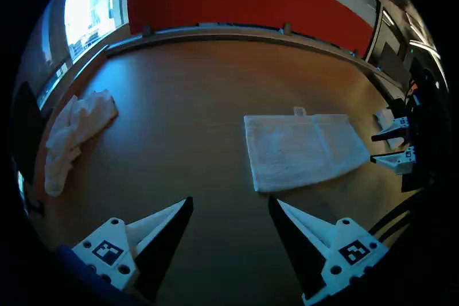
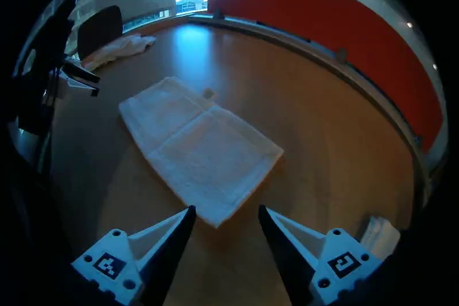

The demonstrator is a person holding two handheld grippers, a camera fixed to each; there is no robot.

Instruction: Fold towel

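Close by the near corner of the towel, which lies flat on the table with its long side running away, your right gripper sits with fingers apart and empty, nearer than your left gripper, also apart and empty.

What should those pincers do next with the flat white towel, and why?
Probably the right gripper should ease forward and pinch the nearest corner of the towel: both it and the left gripper hang open and empty, and that corner lies just ahead of its fingertips.
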